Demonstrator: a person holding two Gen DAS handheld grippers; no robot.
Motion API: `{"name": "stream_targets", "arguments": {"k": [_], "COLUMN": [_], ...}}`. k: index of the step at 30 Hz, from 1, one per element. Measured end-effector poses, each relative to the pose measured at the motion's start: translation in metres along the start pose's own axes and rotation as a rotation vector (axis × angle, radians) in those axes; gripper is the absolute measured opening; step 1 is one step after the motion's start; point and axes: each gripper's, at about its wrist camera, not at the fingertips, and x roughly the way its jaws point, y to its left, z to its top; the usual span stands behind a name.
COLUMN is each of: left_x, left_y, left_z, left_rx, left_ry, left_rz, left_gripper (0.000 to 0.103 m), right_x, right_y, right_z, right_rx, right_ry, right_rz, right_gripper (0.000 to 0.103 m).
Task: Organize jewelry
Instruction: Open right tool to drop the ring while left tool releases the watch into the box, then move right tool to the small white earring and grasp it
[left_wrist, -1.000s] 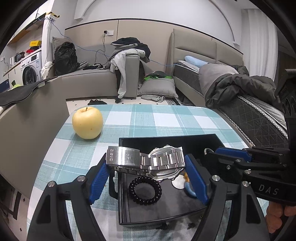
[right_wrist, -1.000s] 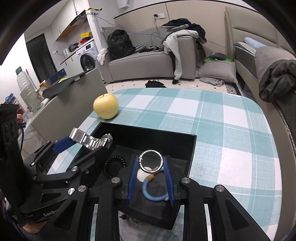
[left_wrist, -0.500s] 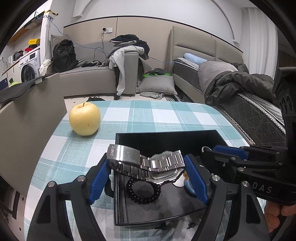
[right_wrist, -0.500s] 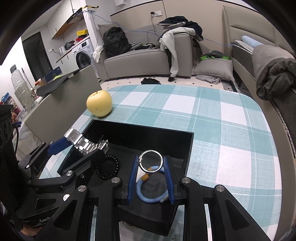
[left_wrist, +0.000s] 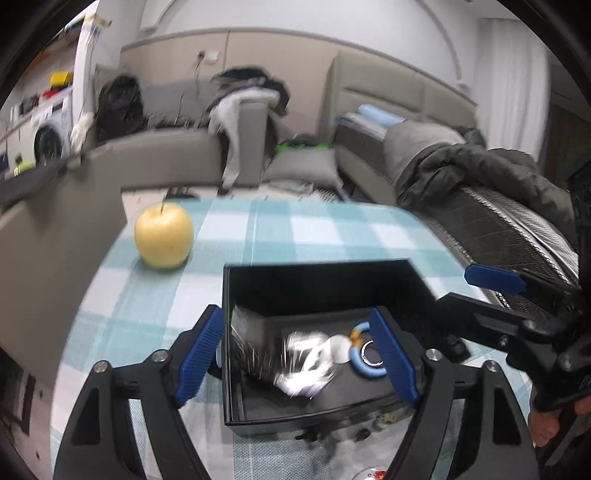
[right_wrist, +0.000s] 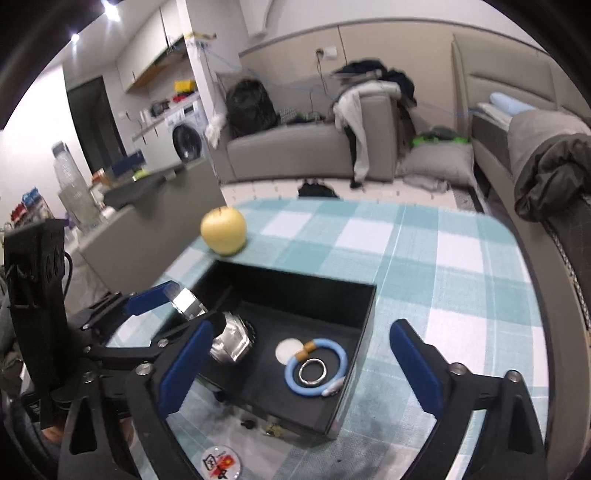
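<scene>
A black jewelry tray (left_wrist: 317, 273) (right_wrist: 364, 306) sits on the checked tablecloth. The steel watch (left_wrist: 306, 363) (right_wrist: 231, 338) is blurred in the tray's left part, between the open left gripper's (left_wrist: 295, 360) blue fingers, free of them. A silver ring (right_wrist: 312, 369) (left_wrist: 371, 356) lies inside a blue bracelet (right_wrist: 317, 365) (left_wrist: 356, 365) in the tray's right part, beside a white disc (right_wrist: 288, 349). My right gripper (right_wrist: 299, 367) is open wide and empty above the tray's near edge.
A yellow apple (left_wrist: 164, 236) (right_wrist: 223, 230) stands on the cloth beyond the tray's left corner. A round sticker (right_wrist: 219, 461) lies at the table's near edge. A sofa, a bed and a washing machine are in the background.
The left gripper opened and the watch dropped into the tray. The right gripper opened wide and the silver ring now lies inside the blue bracelet.
</scene>
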Motion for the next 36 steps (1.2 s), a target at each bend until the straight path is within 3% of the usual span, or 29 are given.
{"name": "stream_targets", "arguments": {"k": [3, 8, 14, 27, 28, 32, 36], "left_x": [-0.016, -0.031, -0.037, -0.027, -0.025, -0.025, -0.025], "left_y": [-0.005, 0.005, 0.023, 0.029, 0.030, 0.031, 0.031], "left_z": [0.000, -0.008, -0.027, -0.045, -0.046, -0.048, -0.050], "left_rx": [0.036, 0.031, -0.017, -0.006, -0.003, -0.003, 0.009], "left_ry": [-0.057, -0.061, 0.008, 0.103, 0.113, 0.124, 0.130], "left_rz": [0.023, 0.034, 0.057, 0.068, 0.074, 0.068, 0.070], "left_gripper": [0.102, 0.102, 0.102, 0.102, 0.102, 0.102, 0.102], "right_x": [-0.010, -0.017, -0.013, 0.001, 0.003, 0.008, 0.016], "right_y": [-0.002, -0.016, -0.021, -0.007, -0.006, 0.003, 0.010], "right_z": [-0.002, -0.017, -0.040, -0.063, -0.064, -0.070, -0.072], "right_rx": [-0.010, -0.012, -0.025, -0.088, -0.093, -0.109, -0.114], "right_ry": [-0.015, 0.008, 0.092, 0.204, 0.219, 0.266, 0.316], "right_rz": [-0.015, -0.063, -0.089, -0.079, -0.068, -0.003, 0.070], "right_gripper": [0.103, 0.103, 0.103, 0.103, 0.102, 0.078, 0.064]}}
